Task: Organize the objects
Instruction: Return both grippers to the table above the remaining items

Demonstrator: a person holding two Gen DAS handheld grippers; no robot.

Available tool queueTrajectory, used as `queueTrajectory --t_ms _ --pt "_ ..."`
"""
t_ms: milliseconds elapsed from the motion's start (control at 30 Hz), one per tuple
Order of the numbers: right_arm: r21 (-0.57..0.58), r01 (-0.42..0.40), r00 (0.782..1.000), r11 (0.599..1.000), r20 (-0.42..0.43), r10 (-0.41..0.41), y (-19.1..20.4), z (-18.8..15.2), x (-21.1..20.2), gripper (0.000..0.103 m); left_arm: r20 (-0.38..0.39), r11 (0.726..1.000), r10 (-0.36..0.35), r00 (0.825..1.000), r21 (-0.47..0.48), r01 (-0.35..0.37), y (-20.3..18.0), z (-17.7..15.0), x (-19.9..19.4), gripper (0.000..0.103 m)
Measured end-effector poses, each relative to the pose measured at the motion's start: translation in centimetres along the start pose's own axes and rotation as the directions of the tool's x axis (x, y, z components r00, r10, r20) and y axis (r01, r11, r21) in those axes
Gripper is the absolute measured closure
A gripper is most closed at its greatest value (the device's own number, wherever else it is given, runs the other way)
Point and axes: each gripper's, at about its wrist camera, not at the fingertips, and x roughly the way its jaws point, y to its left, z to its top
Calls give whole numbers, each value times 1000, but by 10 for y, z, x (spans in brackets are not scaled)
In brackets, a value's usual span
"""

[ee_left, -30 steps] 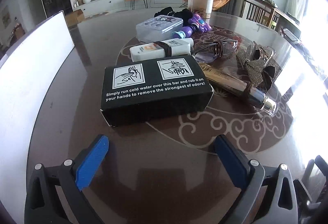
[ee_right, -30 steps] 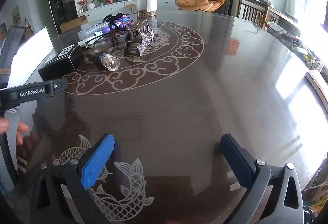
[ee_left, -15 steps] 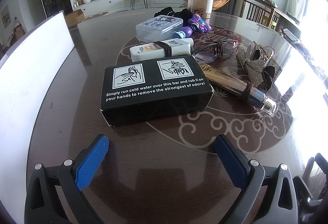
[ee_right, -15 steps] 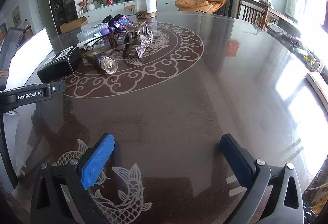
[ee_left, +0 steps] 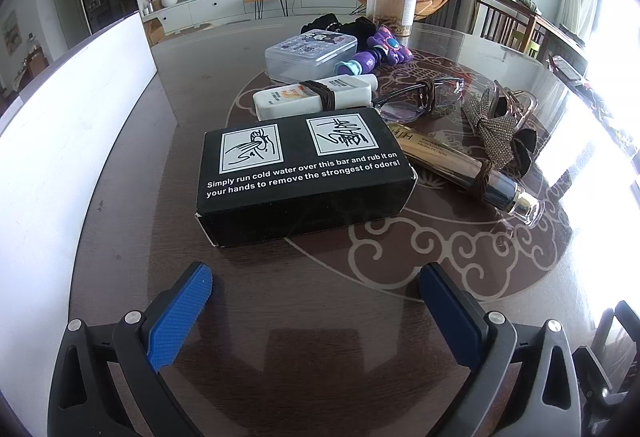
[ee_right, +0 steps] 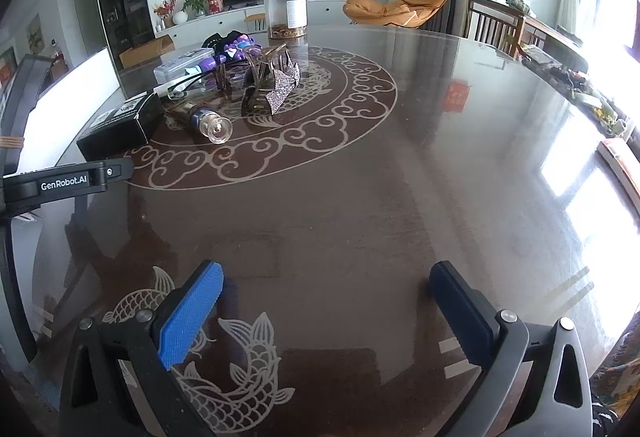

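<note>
Left tongs point(ee_left: 316, 283) gape wide and empty, hovering low over the worktop point(ee_left: 304, 321), and they are barely creeping: against the view from a second ago the black box point(ee_left: 304, 173) sits in almost the same spot, dead ahead and just beyond the fingertips, not touching either pad. So no grasp yet; I read this as the line-up before the first pick, with the box the likely target, though its width looks close to the whole span of the jaws.

Right tongs point(ee_right: 326, 283) are just as wide apart, holding nothing, parked over bare worktop with the fish pattern beneath them. Here the change is clearer: the cluster has slid a little lower and nearer in that view than a second ago, and the fingers glimpsed at the left edge then are gone from sight.

Everything else waits ahead of the left tongs, behind the box: the clear plastic case point(ee_left: 310, 55) furthest back, the white tube point(ee_left: 316, 99) with a band round it touching the box's far edge, the dark bottle point(ee_left: 468, 173) lying off to the right, the glittery shoe point(ee_left: 500, 121) beyond it, then the glasses point(ee_left: 420, 97) between tube and shoe. Nothing is sorted so far.
</note>
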Motion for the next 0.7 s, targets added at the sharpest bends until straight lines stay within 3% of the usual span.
queueTrajectory --t_ms 700 --pt "9 -8 1000 1000 4 8 -2 -1 -3 0 0 1000 -1 1000 1 1 1 1 0 0"
